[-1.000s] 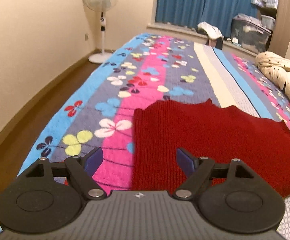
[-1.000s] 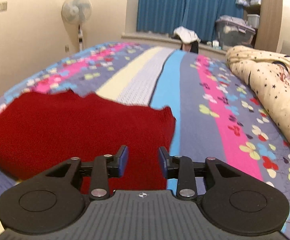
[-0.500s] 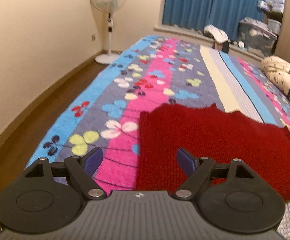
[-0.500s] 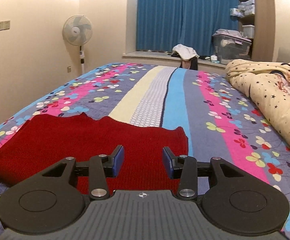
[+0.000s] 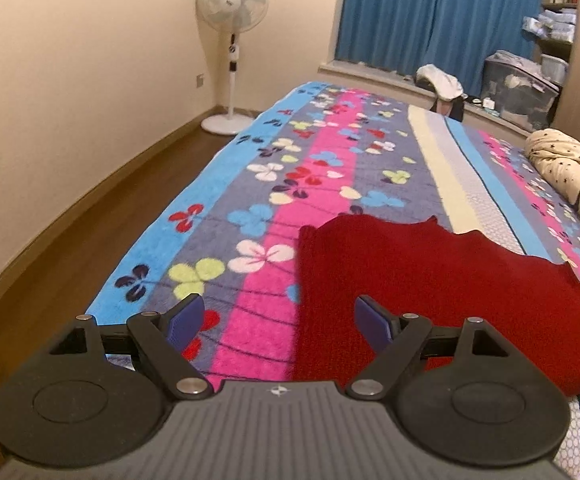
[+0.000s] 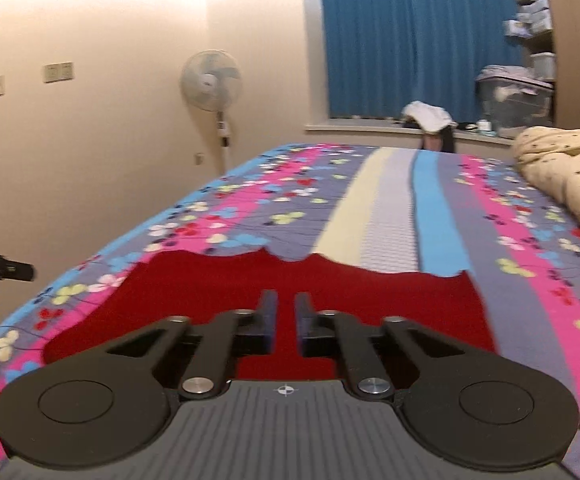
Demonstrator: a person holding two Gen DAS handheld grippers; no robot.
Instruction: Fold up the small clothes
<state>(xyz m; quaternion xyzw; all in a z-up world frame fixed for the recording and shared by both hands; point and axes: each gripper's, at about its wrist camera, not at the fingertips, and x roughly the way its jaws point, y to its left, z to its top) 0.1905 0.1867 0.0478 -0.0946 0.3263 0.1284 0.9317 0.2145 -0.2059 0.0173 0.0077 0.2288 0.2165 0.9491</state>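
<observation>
Left gripper [image 5: 276, 322]: mine, held above the near edge of the bed, jaws spread wide with nothing between them; the blue pads [image 5: 186, 318] face each other across open air
Right gripper [image 6: 286, 312]: mine, held over the near part of the garment, fingers drawn close together with only a narrow slit between them; nothing is pinched, and red cloth shows through the slit
Red knit garment [image 5: 429, 280]: lies flat on the bedspread at the near end of the bed; its left edge runs along the pink stripe, its far edge is uneven with a small notch, and its right side reaches toward the pale and blue stripes
Garment from my right camera [image 6: 369, 292]: spread wide below my fingers, far edge wavy, right corner touching the blue stripe; the view is a little blurred
Bedspread [image 5: 309, 160]: striped blue, grey, pink and cream, printed with clover shapes
Star-print duvet [image 5: 569, 172]: bunched at the right side of the bed, well apart from the garment
Standing fan [image 5: 232, 12]: on the wooden floor by the wall, beyond the far left corner of the bed
Blue curtain [image 5: 429, 16]: closed over the window behind the bed
Storage bin [image 5: 517, 88]: on the sill at the right, near the shelves
</observation>
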